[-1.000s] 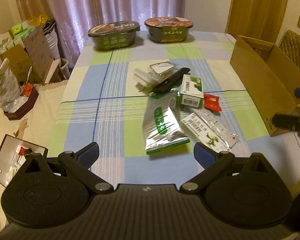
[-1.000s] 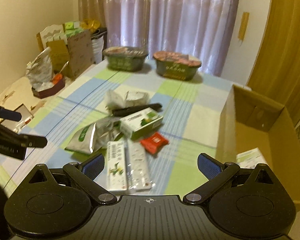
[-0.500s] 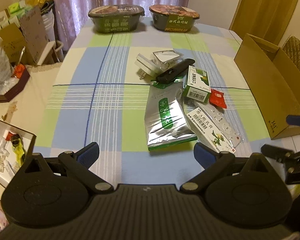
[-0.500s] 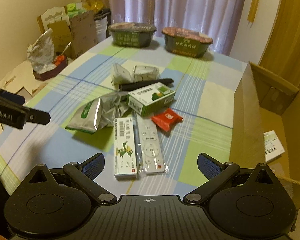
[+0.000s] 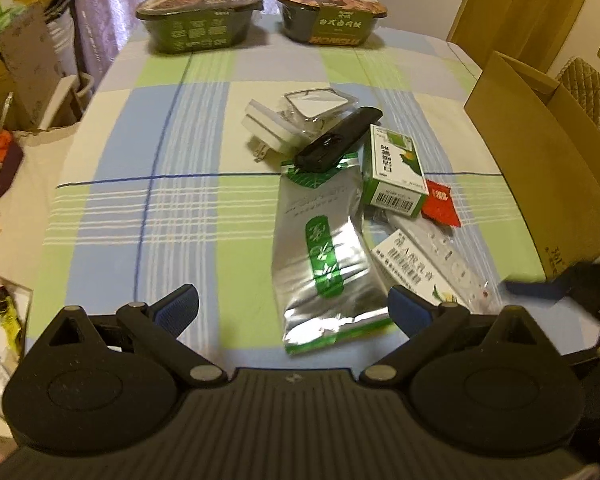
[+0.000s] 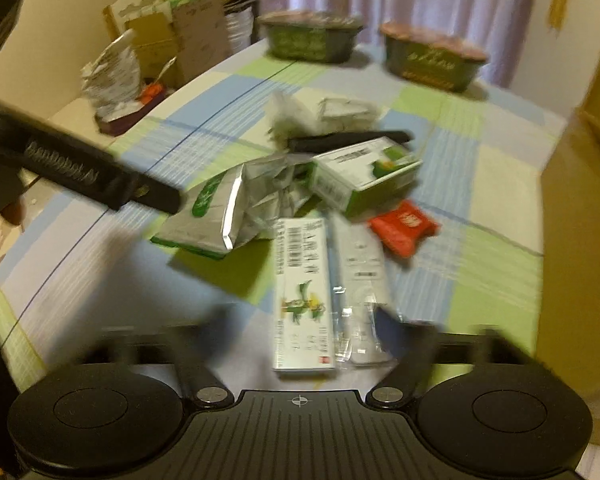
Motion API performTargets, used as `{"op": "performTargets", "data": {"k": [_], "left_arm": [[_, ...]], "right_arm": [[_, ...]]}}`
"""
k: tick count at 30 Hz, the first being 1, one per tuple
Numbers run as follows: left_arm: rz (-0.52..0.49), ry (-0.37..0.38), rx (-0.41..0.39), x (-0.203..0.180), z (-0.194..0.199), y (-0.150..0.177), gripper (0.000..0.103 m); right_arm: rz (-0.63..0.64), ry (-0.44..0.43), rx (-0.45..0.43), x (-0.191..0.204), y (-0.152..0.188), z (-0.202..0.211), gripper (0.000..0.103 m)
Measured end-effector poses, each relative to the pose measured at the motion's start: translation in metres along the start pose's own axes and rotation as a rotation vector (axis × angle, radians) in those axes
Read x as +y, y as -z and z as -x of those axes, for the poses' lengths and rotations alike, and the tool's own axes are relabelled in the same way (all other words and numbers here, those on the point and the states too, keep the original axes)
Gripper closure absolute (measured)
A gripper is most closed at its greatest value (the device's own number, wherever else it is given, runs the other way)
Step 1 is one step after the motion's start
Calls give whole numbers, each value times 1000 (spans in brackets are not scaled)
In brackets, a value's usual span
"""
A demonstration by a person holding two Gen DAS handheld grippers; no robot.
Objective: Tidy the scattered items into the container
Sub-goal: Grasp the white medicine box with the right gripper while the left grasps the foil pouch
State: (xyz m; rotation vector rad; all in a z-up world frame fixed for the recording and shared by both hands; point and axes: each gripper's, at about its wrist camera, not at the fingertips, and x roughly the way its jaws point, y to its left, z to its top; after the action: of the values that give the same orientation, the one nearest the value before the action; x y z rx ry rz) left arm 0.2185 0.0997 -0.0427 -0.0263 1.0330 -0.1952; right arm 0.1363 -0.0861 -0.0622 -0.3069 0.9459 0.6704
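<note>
The left hand-held gripper point(image 5: 292, 310) hangs released, its blue-padded fingers spread either side of a silver foil pouch point(image 5: 324, 256) on the checked worktop point(image 5: 140, 200). The right hand-held gripper point(image 6: 304, 330), blurred, is spread too, empty, over a long white medicine box point(image 6: 302, 292) and a bagged white remote point(image 6: 360, 280). Beyond lie a green-and-white carton point(image 5: 394, 172), a red sachet point(image 5: 440, 204), a black remote point(image 5: 336, 144) and a white plug adapter point(image 5: 268, 132). The cardboard box point(image 5: 540, 168) stands at the worktop's right edge.
</note>
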Motion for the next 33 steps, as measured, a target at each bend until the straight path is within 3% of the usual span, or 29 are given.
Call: {"op": "performTargets", "data": {"k": [17, 20, 21, 22, 23, 27, 33], "left_arm": [[-24, 102, 97, 7, -66, -38, 10], [-14, 124, 120, 8, -77, -42, 15], [-10, 130, 131, 8, -81, -43, 23], [-7, 134, 141, 8, -85, -44, 26], [-7, 140, 149, 8, -87, -44, 34], [-25, 154, 158, 6, -85, -41, 47], [-127, 151, 195, 3, -60, -13, 48]], "right_arm": [[87, -7, 49, 0, -9, -49, 40], [103, -5, 49, 4, -10, -52, 40], [105, -2, 49, 4, -10, -54, 42], [106, 5, 50, 4, -11, -55, 47], [107, 13, 52, 4, -11, -55, 59], [101, 11, 63, 1, -9, -54, 61], [64, -24, 112, 1, 11, -35, 62]]}}
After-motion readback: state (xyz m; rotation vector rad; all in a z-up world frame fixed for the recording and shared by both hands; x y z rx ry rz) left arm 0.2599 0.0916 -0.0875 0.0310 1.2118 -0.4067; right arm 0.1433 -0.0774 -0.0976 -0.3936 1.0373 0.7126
